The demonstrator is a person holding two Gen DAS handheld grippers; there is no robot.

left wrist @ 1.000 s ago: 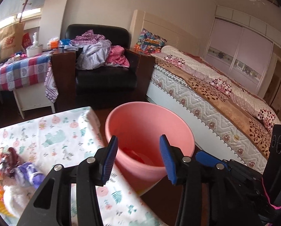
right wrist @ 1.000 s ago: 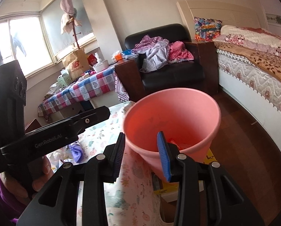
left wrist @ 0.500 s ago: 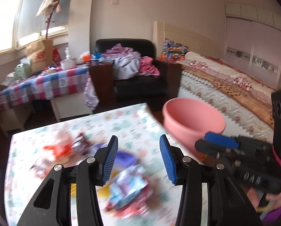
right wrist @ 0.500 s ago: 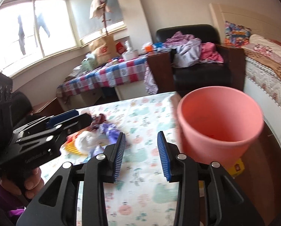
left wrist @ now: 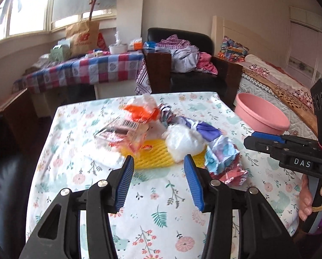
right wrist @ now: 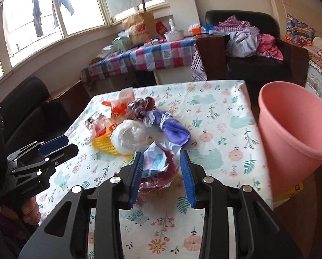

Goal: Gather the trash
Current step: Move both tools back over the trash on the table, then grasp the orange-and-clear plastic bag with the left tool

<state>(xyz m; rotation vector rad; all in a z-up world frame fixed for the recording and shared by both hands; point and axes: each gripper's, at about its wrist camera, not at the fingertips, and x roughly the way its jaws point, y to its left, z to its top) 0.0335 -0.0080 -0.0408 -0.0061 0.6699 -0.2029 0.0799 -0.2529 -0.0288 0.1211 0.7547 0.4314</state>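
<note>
My 2 grippers, left (left wrist: pixel 158 181) and right (right wrist: pixel 162 177), are black with ridged blue pads. Beneath them a white tablecloth (left wrist: pixel 161 215) printed with pink flowers and teal leaves carries litter: yellow netting (left wrist: pixel 152 157), a white bag (left wrist: pixel 182 142), a purple wrapper (right wrist: pixel 174 127), orange plastic (left wrist: pixel 139 112) and pink-and-blue crumpled paper (right wrist: pixel 158 161). The bin (right wrist: pixel 290 133) is salmon pink. Behind, a red-blue-white checked cloth (left wrist: pixel 92 69) and black armchair (left wrist: pixel 193 79).
</note>
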